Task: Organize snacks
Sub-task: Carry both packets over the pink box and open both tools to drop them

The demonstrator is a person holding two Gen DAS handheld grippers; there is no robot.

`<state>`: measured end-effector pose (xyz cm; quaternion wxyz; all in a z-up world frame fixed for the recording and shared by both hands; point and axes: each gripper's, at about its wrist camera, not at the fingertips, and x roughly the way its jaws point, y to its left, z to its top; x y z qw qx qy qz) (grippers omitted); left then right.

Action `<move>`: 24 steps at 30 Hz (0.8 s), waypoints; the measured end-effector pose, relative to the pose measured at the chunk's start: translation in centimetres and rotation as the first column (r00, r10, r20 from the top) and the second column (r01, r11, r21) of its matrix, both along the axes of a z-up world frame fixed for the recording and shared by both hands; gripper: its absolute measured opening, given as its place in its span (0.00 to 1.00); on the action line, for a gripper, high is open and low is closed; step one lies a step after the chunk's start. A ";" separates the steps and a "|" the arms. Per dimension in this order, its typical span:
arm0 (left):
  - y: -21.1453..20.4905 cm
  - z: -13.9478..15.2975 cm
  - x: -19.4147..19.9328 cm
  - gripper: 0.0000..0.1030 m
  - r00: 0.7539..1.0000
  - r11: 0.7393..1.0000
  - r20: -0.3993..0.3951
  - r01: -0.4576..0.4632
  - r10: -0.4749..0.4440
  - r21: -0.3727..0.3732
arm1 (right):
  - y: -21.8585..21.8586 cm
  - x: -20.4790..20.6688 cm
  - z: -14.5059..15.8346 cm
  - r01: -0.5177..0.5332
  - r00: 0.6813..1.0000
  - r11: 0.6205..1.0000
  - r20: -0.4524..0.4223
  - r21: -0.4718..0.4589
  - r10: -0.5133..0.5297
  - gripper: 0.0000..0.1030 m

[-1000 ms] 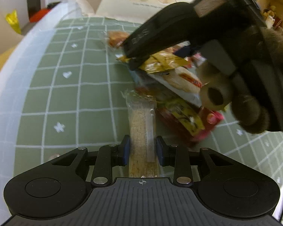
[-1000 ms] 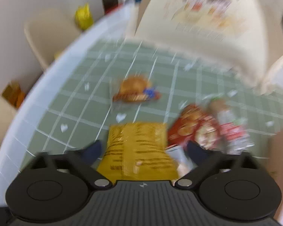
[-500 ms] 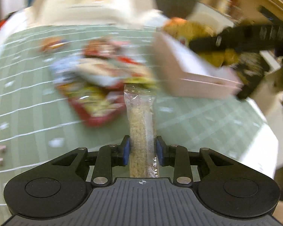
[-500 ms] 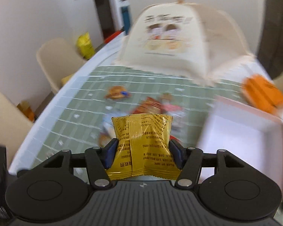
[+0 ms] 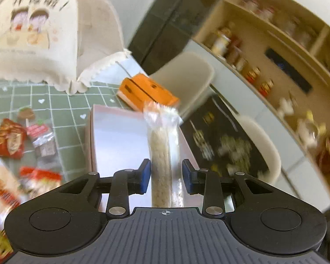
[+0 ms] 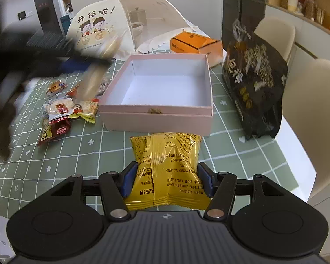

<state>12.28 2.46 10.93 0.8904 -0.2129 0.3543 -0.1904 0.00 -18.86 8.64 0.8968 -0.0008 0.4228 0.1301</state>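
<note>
My left gripper (image 5: 166,176) is shut on a long clear-wrapped cracker stick (image 5: 162,149) and holds it above the open pink box (image 5: 118,136). My right gripper (image 6: 166,180) is shut on a yellow snack packet (image 6: 167,167) and holds it just in front of the pink box (image 6: 165,88), whose inside is bare. Several loose snack packets (image 6: 70,107) lie on the green checked cloth left of the box. In the right wrist view the left gripper shows as a dark blur (image 6: 33,61) at the left, with the stick (image 6: 92,81) over the snack pile.
A cream food cover (image 6: 125,24) stands at the back. An orange carton (image 6: 195,44) sits behind the box. A large black bag (image 6: 253,81) stands right of the box near the table edge. Cream chairs (image 6: 305,101) are at the right. Red snack packets (image 5: 8,140) lie left of the box.
Both grippers have lifted their snacks off the pile and swung right toward the pink box. The left gripper now holds the stick over the box. The right gripper holds the yellow packet before it.
</note>
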 end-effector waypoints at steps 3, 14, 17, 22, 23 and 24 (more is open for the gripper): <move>0.7 -0.4 -0.3 0.34 0.998 0.998 0.026 -0.059 0.059 -0.006 | -0.2 0.2 0.1 0.016 1.000 1.000 0.003 0.003 -0.016 0.57; 5.8 -3.4 -5.5 0.34 0.987 0.970 -0.062 -0.136 0.151 0.204 | 1.4 10.9 3.9 0.024 0.984 0.999 0.177 0.038 -0.031 0.68; 10.6 -2.3 -5.5 0.34 0.970 0.944 -0.030 -0.227 0.241 0.238 | 3.5 14.9 3.8 0.079 0.984 0.996 0.160 -0.027 -0.074 0.81; 20.1 -2.0 -1.5 0.34 0.879 0.859 -0.031 -0.457 0.476 0.230 | 7.4 13.2 3.0 -0.036 0.991 0.999 0.128 0.033 0.032 0.83; 21.6 -2.3 -0.4 0.34 0.869 0.852 -0.036 -0.475 0.494 0.221 | 8.1 12.6 2.5 -0.052 0.993 0.998 0.107 0.037 0.048 0.83; 23.2 -2.8 1.1 0.34 0.863 0.846 -0.039 -0.485 0.504 0.222 | 8.9 11.9 2.0 -0.065 0.995 0.997 0.078 0.039 0.062 0.83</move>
